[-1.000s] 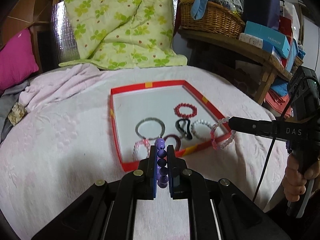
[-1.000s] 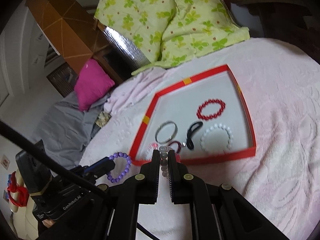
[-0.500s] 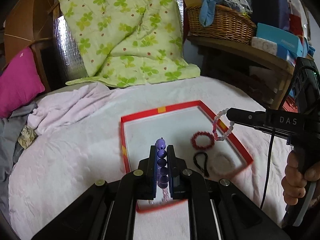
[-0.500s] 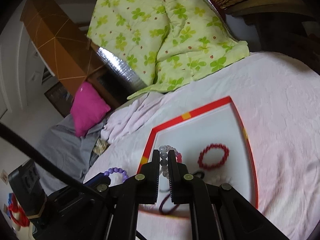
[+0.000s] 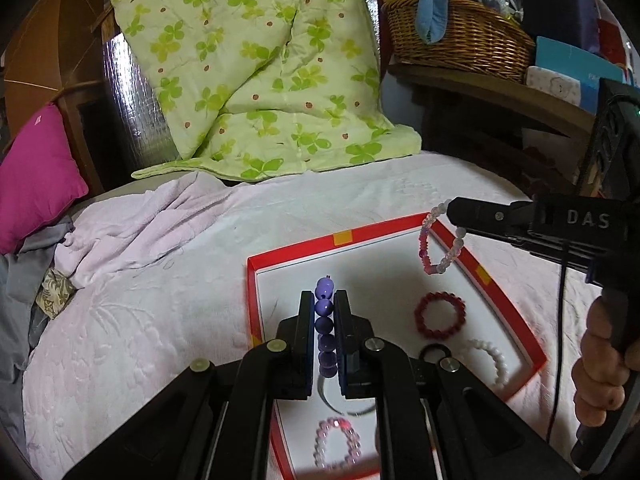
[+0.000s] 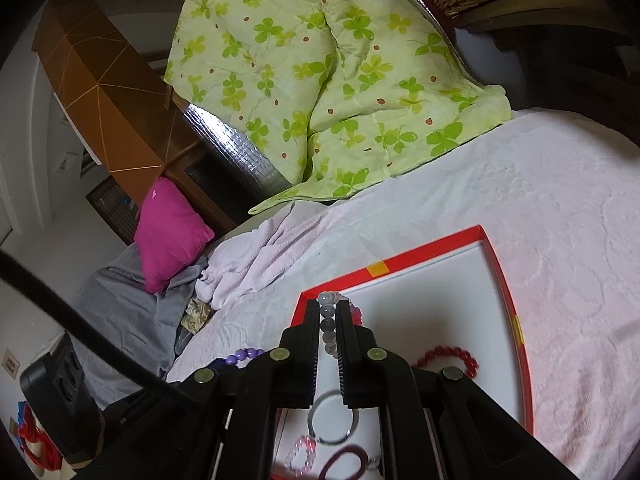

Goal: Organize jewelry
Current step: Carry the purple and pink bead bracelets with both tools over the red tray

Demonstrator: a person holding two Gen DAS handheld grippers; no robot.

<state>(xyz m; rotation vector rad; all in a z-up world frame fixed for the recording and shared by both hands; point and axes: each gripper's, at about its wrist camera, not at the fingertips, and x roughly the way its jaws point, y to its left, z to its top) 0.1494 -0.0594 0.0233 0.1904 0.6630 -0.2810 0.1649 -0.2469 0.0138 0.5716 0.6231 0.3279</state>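
A red-rimmed tray (image 5: 404,229) with a white floor lies on the pale pink bedspread. My left gripper (image 5: 324,300) is shut on a purple bead bracelet (image 5: 324,307) and hangs over the tray's left part. My right gripper (image 6: 328,306) is shut on a pale pink and clear bead bracelet (image 6: 327,312). In the left wrist view that bracelet (image 5: 440,258) dangles from the right gripper (image 5: 452,209) above the tray's far right corner. In the tray lie a red bead bracelet (image 5: 440,316), a white bead bracelet (image 5: 490,360), a silver ring (image 6: 332,420) and a pink bead bracelet (image 5: 338,444).
A green clover-print quilt (image 5: 260,80) is heaped at the bed's far side, with a magenta cushion (image 5: 32,176) at the left. A wicker basket (image 5: 460,40) and boxes stand on a wooden shelf at the right. A hand (image 5: 600,368) grips the right gripper's handle.
Both grippers have risen and gone forward from the tray's near edge to above its floor, each still carrying its bracelet. The tray now sits lower in both views.
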